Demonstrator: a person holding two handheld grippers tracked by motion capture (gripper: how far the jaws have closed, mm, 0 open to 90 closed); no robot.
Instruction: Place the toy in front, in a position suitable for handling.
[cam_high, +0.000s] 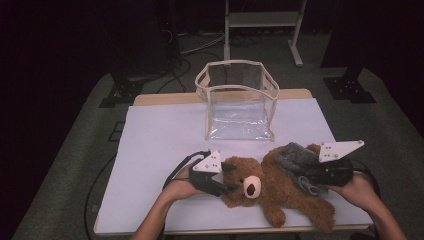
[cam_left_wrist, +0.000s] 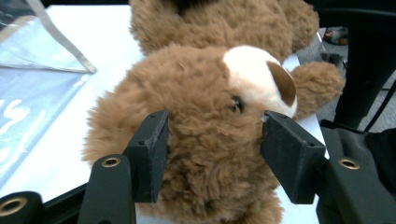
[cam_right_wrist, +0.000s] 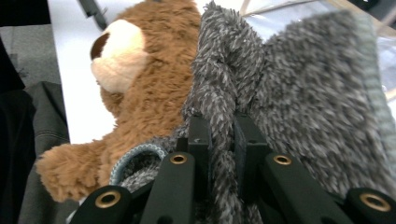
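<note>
Two tools work at the near edge of the table (cam_high: 150, 150), and both are on the teddy bear (cam_high: 272, 187). The left tool (cam_high: 226, 179) straddles the bear's head, its pads sunk a little into the fur on either side, so it is grasping the head, though only softly. The right tool (cam_high: 312, 172) is clenched on a fold of the grey fuzzy garment (cam_high: 295, 157) lying over the bear's body. The risk sits right there: plush compresses, so a tug on the garment could drag the bear's head out of that light hold. The pinched fold is thin too, and could slide free under load. Farther back, the clear bag (cam_high: 237, 100) stands upright and open, well apart from both tools.
</note>
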